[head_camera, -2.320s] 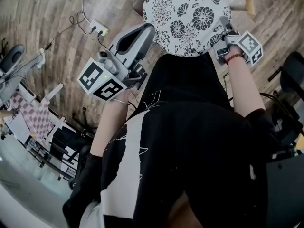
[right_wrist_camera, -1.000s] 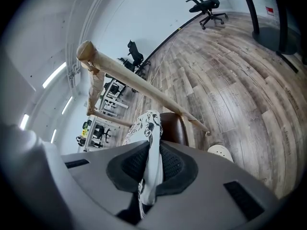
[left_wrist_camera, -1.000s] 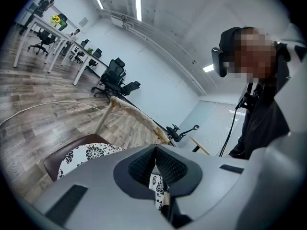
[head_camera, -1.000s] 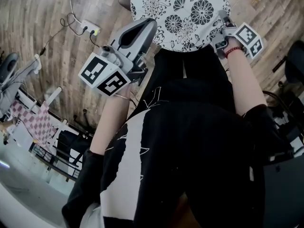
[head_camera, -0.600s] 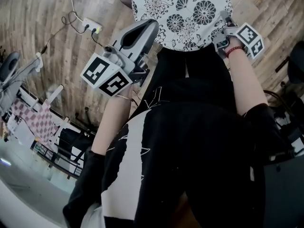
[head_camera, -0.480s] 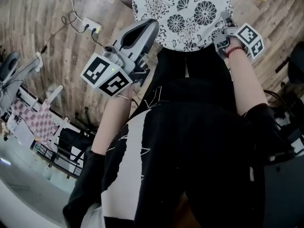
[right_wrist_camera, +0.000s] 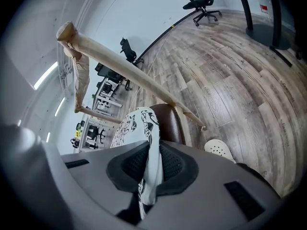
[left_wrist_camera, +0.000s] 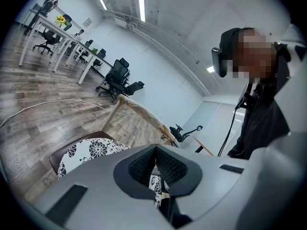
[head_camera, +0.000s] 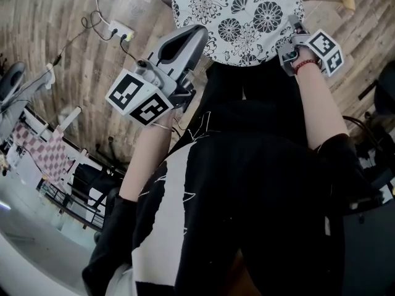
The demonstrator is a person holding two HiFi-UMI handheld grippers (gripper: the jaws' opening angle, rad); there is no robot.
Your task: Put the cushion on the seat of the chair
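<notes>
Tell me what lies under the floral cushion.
A brown chair seat shows past the edge of the cushion. The cushion covers most of the seat, so whether it lies flat on it cannot be seen.

The cushion [head_camera: 237, 17] is thin cloth (white with black flowers). The chair seat [right_wrist_camera: 171, 121] looks like shiny brown leather, its frame [right_wrist_camera: 120, 63] pale bare wood. The floor [head_camera: 55, 73] is matt wood planks.

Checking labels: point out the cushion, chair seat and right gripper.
cushion [head_camera: 237, 17]: head view, floral top's middle.
chair seat [right_wrist_camera: 171, 123]: right gripper view, brown edge.
right gripper [right_wrist_camera: 151, 152]: right gripper view, between jaw tips.
</notes>
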